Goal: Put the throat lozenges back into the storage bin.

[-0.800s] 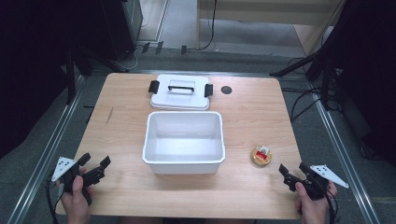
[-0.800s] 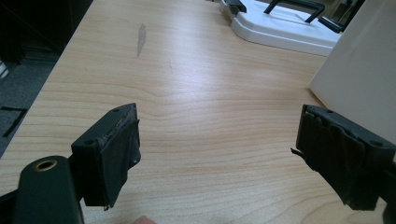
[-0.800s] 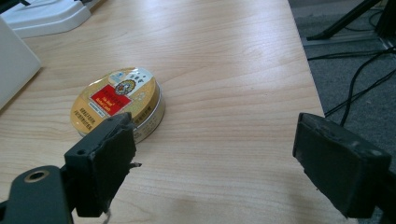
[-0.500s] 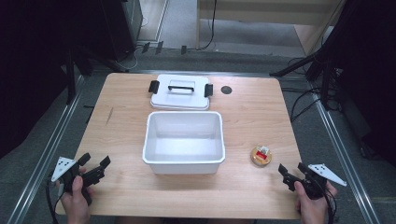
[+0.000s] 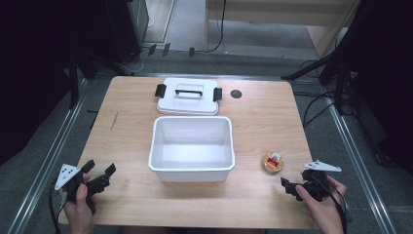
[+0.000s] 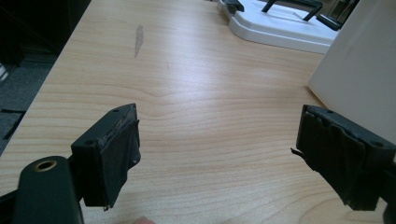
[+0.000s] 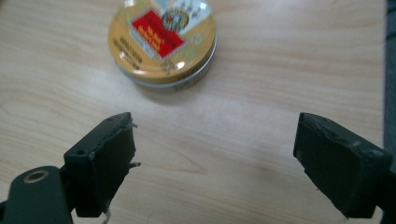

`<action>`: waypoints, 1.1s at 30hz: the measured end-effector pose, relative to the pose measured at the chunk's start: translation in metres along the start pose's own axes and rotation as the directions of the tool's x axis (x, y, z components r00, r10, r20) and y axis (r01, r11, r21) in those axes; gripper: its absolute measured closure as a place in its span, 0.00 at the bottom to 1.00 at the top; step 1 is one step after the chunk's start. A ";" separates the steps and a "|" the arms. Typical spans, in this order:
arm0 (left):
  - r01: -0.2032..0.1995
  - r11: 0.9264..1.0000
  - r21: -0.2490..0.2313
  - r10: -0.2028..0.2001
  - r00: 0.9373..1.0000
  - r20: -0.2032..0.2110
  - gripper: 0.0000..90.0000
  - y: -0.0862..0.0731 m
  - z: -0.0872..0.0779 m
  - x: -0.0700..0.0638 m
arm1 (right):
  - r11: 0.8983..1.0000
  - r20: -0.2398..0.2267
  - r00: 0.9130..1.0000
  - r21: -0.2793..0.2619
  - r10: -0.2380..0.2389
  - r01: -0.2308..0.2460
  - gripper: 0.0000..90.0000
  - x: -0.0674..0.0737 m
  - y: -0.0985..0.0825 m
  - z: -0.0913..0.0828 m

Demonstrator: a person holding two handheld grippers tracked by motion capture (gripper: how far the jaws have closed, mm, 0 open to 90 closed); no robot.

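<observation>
A person is holding a pair of tongs in each hand at the near edge of a wooden counter [image 5: 272,117], where the right tongs [image 7: 212,154] are lining up on a small round gold tin [image 7: 162,42] with a red label. Both jaws are standing wide apart with nothing between them, and the tin is lying just ahead of them, slightly to the left of their centre line in the right gripper view. In the high view the tin [image 5: 272,162] is sitting on the counter to the right of an open white tub [image 5: 192,145], near it but not touching. The left tongs [image 5: 97,176] are also gaping open and empty, resting near the counter's front left corner.

The step in hand appears to be the approach to the tin (a pick-up, probably for the tub, though that is a guess). The next move calls for a short push forward and a shade leftward, so the jaws straddle the tin's low rim before closing.

The tub's white lid [image 5: 188,96] is lying flat beyond it, out of the way. Bare wood is surrounding the tin on all sides, though the counter's right edge is running close by the right hand.
</observation>
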State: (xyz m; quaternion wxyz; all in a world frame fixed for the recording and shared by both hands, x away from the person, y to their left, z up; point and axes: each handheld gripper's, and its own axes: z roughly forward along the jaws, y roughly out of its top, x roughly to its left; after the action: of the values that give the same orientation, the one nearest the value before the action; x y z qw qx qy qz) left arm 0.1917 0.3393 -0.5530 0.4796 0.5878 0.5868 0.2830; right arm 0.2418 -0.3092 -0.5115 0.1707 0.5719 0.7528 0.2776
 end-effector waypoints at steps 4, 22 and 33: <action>0.006 1.000 0.000 -0.006 1.000 -0.001 0.16 0.000 0.000 0.000 | 0.992 0.032 0.999 0.119 -0.041 0.037 0.15 0.008 0.013 0.006; 0.008 1.000 0.010 -0.008 1.000 0.007 0.15 0.000 0.001 0.001 | 0.892 0.014 0.993 0.442 -0.118 0.100 0.12 0.028 0.071 0.027; 0.005 1.000 0.016 -0.005 1.000 0.007 0.15 0.001 0.001 0.001 | 0.854 0.042 0.994 0.516 -0.098 0.062 0.11 0.036 0.092 0.046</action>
State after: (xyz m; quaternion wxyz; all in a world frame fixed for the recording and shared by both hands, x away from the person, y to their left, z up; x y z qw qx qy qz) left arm 0.1933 0.3399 -0.5531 0.4776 0.5911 0.5890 0.2749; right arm 0.3283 -0.2472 -0.4892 0.0484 0.5738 0.8166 0.0404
